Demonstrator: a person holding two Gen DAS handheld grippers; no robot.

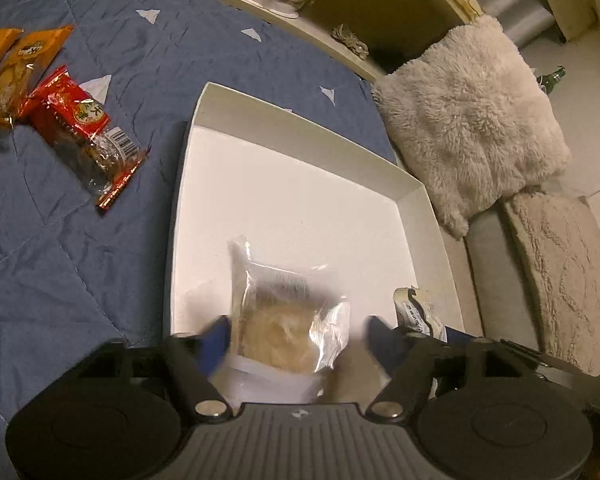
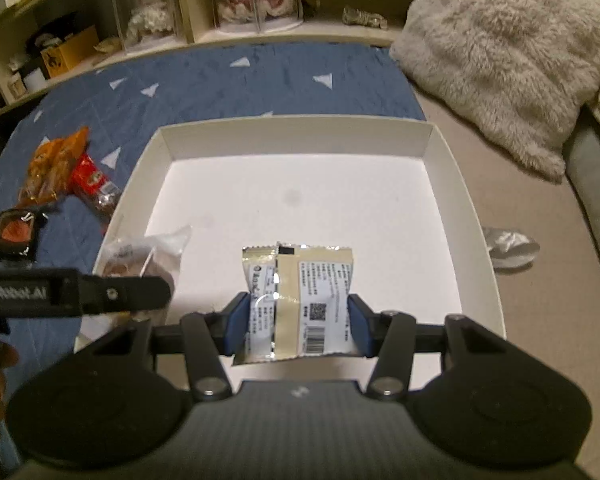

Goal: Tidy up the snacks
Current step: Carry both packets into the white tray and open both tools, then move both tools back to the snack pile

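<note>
White tray [image 1: 300,184] on blue quilt [image 1: 79,240].

Left claw [image 1: 295,332]: jaws stand wide, nothing pressed. A clear packet [image 1: 287,312] with a pale cake inside lies in the tray between the blue pads, its left edge close by the left pad, a clear gap to the right pad. Blurred; whether the left pad touches it cannot be told.

Right claw [image 2: 295,326]: clamped on a cream-and-white packet [image 2: 300,300], both blue pads pressed to its sides, barcode facing up. The packet is over the near part of the tray floor, its far end pointing toward the tray's middle.

Outside the tray, on the quilt to the left: a red packet [image 1: 79,128] and two orange packets [image 1: 15,68], well apart from both claws. Fluffy cushion [image 1: 472,120] beyond the tray's right side.
</note>
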